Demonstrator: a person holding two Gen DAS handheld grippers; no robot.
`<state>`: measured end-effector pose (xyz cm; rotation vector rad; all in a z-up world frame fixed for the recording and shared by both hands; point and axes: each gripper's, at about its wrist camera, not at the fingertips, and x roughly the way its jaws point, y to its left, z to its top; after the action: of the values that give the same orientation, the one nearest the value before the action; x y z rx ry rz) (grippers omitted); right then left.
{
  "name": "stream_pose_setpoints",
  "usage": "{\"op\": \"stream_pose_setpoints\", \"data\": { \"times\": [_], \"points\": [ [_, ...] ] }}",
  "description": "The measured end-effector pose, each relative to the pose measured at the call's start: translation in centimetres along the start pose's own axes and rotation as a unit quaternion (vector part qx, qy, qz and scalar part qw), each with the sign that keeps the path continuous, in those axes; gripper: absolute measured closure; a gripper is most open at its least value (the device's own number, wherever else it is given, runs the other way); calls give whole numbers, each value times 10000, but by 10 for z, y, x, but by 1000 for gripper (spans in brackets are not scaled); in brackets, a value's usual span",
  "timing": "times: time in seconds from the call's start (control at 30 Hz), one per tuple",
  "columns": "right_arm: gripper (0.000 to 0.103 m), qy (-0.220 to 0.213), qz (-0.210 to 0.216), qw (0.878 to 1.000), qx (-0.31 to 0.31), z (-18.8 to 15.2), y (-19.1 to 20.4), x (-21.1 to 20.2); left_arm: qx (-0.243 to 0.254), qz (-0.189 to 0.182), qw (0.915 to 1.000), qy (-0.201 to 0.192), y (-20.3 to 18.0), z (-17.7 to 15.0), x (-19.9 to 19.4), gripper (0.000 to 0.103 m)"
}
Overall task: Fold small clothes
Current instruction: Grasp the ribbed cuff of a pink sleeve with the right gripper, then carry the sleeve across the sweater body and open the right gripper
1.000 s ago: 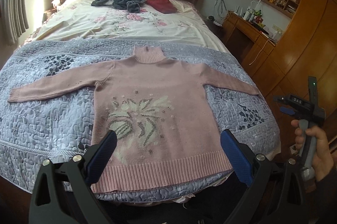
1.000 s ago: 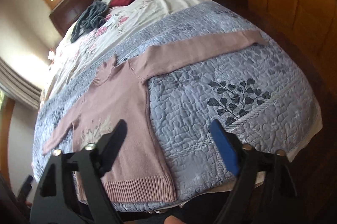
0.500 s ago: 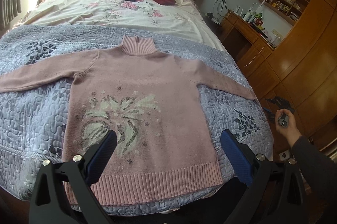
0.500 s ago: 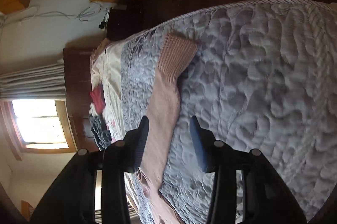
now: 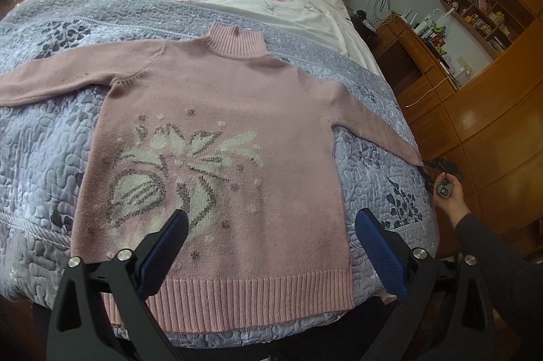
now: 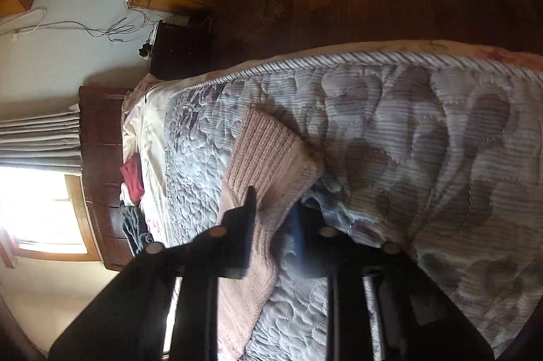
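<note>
The pink sweater [image 5: 217, 157] is spread flat on the bed [image 5: 40, 140]. Its sleeve cuff [image 6: 268, 150] is pinched by the right hand-held gripper [image 6: 271, 218]; the left hand-held gripper [image 5: 271, 245] is held wide apart.

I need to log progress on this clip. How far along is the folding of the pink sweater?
Barely begun. Done: the pink sweater lies spread flat, front up, on the grey quilt, both sleeves out. In hand: the right gripper has its fingers either side of the sleeve cuff by the bed's edge. The left gripper hovers open above the hem. Left: every fold.
</note>
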<state>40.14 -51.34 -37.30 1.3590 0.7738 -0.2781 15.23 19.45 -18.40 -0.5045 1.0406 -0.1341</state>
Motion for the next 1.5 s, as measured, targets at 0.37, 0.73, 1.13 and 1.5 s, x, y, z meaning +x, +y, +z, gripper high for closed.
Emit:
{"op": "stream_pose_setpoints", "data": {
  "times": [0.37,0.73,1.13,1.5],
  "points": [
    [97,-729,211,9499,-3030,-85,180,-56,-1066,-626,9923,52,57,11,-16,4],
    [97,-485,547,8637,-4987,-275,296,-42,-1355,-1170,9836,-236,75,37,-23,4],
    [98,-53,-253,7254,-6879,-491,273,65,-1020,-1268,9860,-361,77,103,24,4],
    [52,830,-734,6388,-7614,-572,167,132,-1374,-1822,9718,593,87,169,169,4]
  ]
}}
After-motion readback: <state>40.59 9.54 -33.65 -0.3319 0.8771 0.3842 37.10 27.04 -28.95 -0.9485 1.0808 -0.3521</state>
